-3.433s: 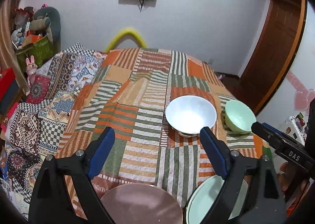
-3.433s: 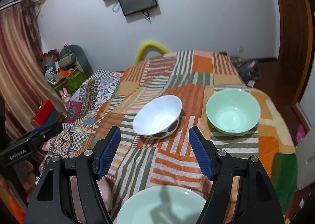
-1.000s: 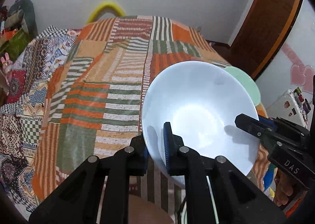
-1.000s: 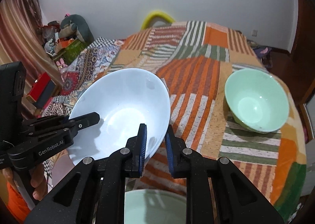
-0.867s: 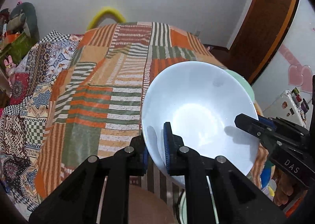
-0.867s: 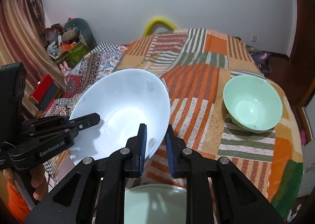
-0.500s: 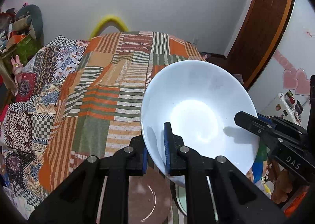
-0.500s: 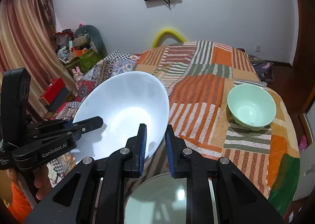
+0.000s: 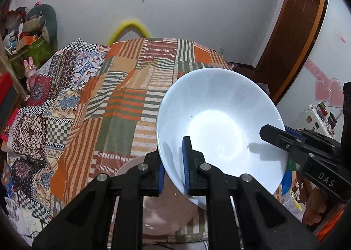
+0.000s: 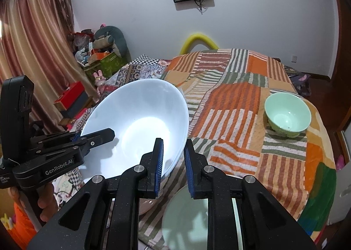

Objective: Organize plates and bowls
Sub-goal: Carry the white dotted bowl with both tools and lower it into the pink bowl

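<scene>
Both grippers hold one large white bowl (image 9: pixel 219 131) in the air above the near end of the table. My left gripper (image 9: pixel 174 167) is shut on its near-left rim. My right gripper (image 10: pixel 173 160) is shut on the bowl's (image 10: pixel 140 127) right rim and shows in the left wrist view (image 9: pixel 283 138). A pink plate (image 9: pixel 158 204) lies below the bowl. A pale green plate (image 10: pixel 186 217) lies under my right gripper. A green bowl (image 10: pixel 287 116) stands on the table's far right.
The table wears a striped orange, green and white patchwork cloth (image 10: pixel 237 107). A patterned bedspread (image 9: pixel 43 105) lies to the left. A wooden door (image 9: pixel 291 30) stands at the right, and a yellow arc (image 10: pixel 199 40) rises behind the table.
Both grippers closed on the white bowl and lifted it from the table. Over the last second it has risen and come back toward the near end, above the plates.
</scene>
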### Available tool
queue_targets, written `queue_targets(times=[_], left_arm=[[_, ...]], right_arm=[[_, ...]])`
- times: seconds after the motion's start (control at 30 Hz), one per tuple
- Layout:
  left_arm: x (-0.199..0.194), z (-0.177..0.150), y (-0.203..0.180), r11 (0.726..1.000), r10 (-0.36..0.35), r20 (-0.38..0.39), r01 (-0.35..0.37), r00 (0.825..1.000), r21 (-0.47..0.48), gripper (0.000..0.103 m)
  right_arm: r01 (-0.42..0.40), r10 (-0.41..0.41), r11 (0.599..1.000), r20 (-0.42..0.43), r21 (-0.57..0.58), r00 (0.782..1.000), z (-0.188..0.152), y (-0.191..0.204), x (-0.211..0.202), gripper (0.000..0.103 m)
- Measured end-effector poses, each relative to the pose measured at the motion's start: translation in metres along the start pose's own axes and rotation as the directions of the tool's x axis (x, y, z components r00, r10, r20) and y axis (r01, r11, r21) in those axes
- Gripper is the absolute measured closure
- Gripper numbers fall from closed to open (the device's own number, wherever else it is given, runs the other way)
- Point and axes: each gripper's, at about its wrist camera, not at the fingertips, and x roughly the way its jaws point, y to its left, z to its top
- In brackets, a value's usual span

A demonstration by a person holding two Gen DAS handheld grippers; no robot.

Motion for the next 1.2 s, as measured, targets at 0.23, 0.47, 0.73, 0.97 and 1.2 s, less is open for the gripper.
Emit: queue_targets(times=[0.23, 0.47, 0.73, 0.97, 1.2], left_arm=[[-0.006, -0.015, 0.011, 1.000, 0.015, -0.012, -0.015, 1.000, -0.016, 0.090], [-0.003, -0.031, 0.027, 0.998, 0.021, -0.034, -0.023, 0.999, -0.058, 0.090], [0.009, -0.047, 0.041, 0.994, 0.030, -0.077, -0.037, 0.997, -0.101, 0.090], [0.026, -0.061, 0.053, 0.990, 0.053, -0.132, -0.069, 0.990, -0.120, 0.090], [0.042, -0.077, 0.063, 0.986, 0.072, -0.182, -0.098, 0.981, -0.138, 0.090]], right_arm=[[-0.017, 0.016, 1.000, -0.012, -0.024, 1.000, -0.008, 0.012, 0.000, 0.086], [-0.017, 0.015, 0.998, -0.042, -0.053, 0.999, -0.015, 0.027, 0.007, 0.085], [-0.028, 0.022, 0.998, -0.098, -0.060, 0.995, -0.026, 0.036, 0.024, 0.085], [-0.038, 0.030, 0.998, -0.165, -0.046, 0.986, -0.039, 0.040, 0.044, 0.085], [-0.038, 0.026, 0.998, -0.230, -0.048, 0.973, -0.051, 0.045, 0.064, 0.085]])
